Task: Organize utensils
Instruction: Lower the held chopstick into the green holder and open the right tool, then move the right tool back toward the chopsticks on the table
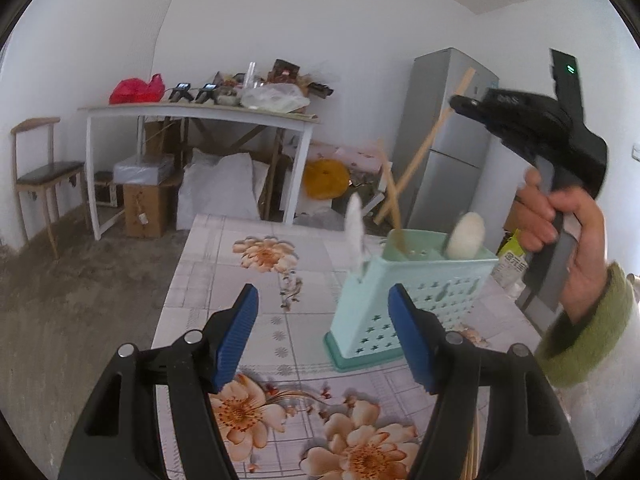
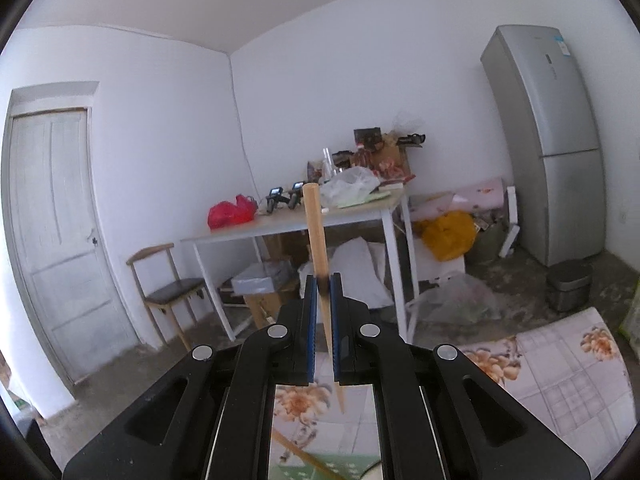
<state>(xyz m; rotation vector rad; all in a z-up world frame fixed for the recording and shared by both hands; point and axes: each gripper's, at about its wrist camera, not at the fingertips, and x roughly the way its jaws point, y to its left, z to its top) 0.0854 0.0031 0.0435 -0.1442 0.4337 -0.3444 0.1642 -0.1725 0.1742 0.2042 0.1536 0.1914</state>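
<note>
Clamped between the blue pads of my right gripper was a single wooden chopstick, its thick end standing up past the fingertips and its thin tip pointing down toward the mint-green utensil holder. That holder stood on the floral tablecloth, and I was carrying the chopstick above its open top. Already standing in the holder were another chopstick, a white spoon and a blurred white utensil at its near corner. My left gripper hung wide open and empty just in front of the holder, one pad overlapping its wall in the left view; whether it touched, I could not tell. I judged the risk to be in the lowering: the chopstick sat tilted in a narrow pinch, so it could pivot or slip, strike the rim and tip the light holder.
</note>
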